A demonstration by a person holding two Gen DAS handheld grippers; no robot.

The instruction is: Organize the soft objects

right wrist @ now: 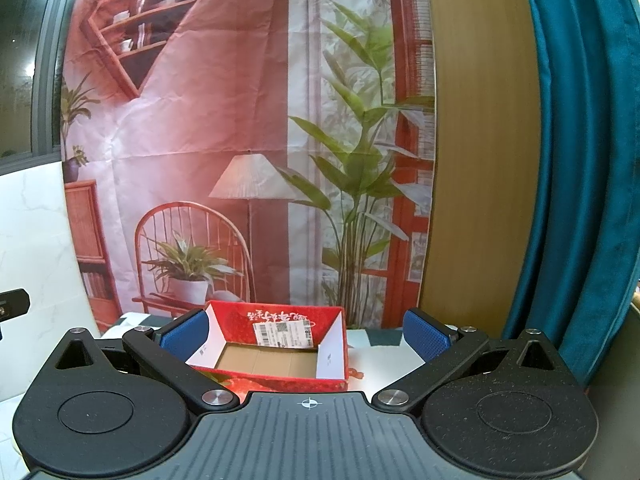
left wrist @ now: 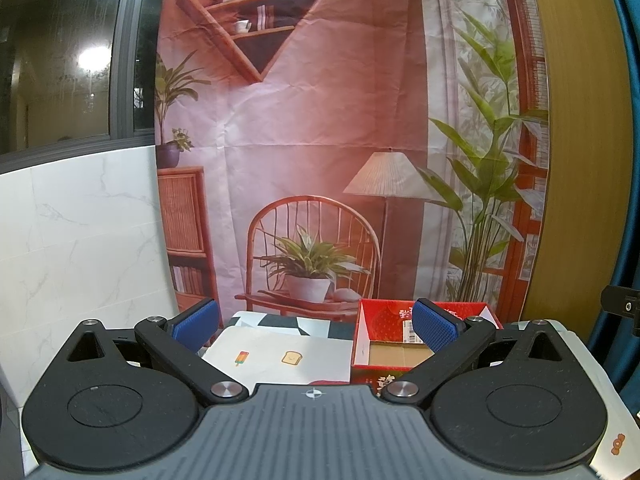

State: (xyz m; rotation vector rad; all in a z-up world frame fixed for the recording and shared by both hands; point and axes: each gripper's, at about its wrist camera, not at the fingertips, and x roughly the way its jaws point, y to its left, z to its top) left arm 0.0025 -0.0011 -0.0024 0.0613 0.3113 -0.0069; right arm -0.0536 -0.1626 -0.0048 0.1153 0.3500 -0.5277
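hovering over a desk, both hand-held grippers wide apart

left hand-held gripper (left wrist: 316, 326) is held above the desk w/ its blue pads (left wrist: 196, 322) spread wide, nothing between them. below it lies a white mat (left wrist: 280, 364) printed w/ a small ice lolly and a slice of toast. just to the right of the mat, touching or nearly so, sits a red cardboard box (left wrist: 370, 376), open at the top; brown cardboard floor showing, white inner flaps, a barcode label on the far inside wall.

right hand-held gripper (right wrist: 306, 334) also has its blue pads (right wrist: 426, 338) far apart, gripping nothing. the red cardboard box (right wrist: 276, 382) sits straight ahead of it, between the 2 fingers in view; what shows of the inside looks bare. no soft objects visible in either view.

behind the desk (right wrist: 400, 354) hangs a printed backdrop (right wrist: 200, 140) w/ chair, lamp and plants; teal curtain (right wrist: 580, 160) at far right.
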